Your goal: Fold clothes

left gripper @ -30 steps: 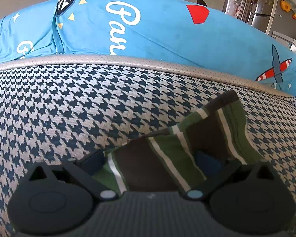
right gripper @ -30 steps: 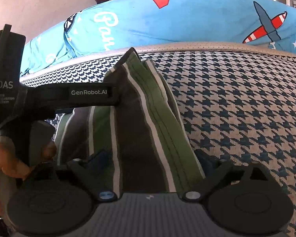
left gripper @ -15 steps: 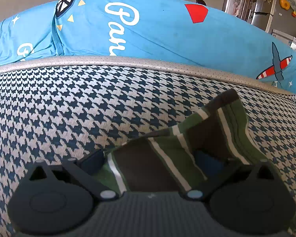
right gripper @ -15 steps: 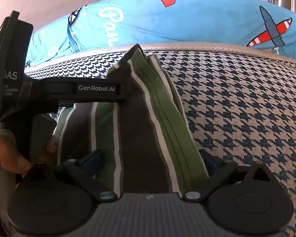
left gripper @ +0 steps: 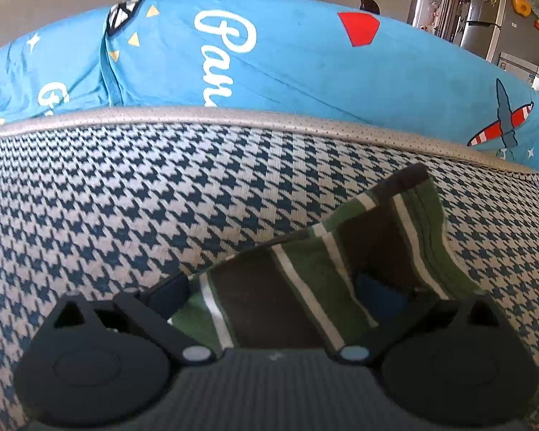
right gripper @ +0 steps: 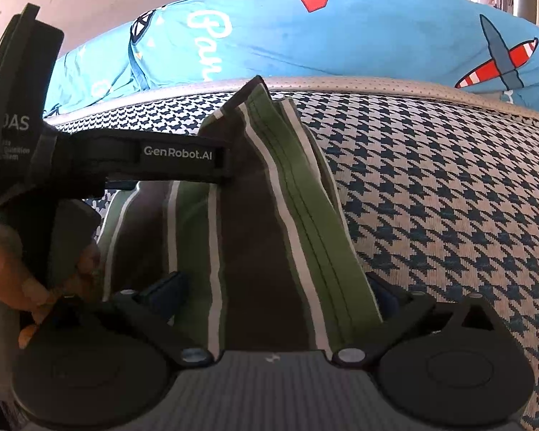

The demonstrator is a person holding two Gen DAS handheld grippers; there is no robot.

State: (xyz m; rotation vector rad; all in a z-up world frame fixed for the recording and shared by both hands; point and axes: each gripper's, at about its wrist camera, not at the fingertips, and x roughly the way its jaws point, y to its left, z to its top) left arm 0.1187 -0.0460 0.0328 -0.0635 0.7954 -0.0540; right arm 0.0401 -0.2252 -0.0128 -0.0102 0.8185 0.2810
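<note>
Houndstooth cushion (left gripper: 133, 194) fills both views — the working surface, bare around the cloth. Behind its grey piped edge, a blue printed cover (left gripper: 305, 57); a fridge (left gripper: 485, 28) well beyond.

Striped garment (right gripper: 266, 222), green, brown and white, lies folded on the cushion, one corner peaked up toward the piping.

Right gripper (right gripper: 269, 291): jaws spread wide, cloth between them, pads not pressing — released. Left gripper (left gripper: 269, 287): also wide apart over its end of the garment, cloth between the fingers, no pinch evident.

Judgement: fold just laid. Lift both tools straight up so the pads don't drag the layers, then flatten the raised corner. A hand (right gripper: 21, 287) grips the left tool's handle close beside the right gripper — collision risk.
</note>
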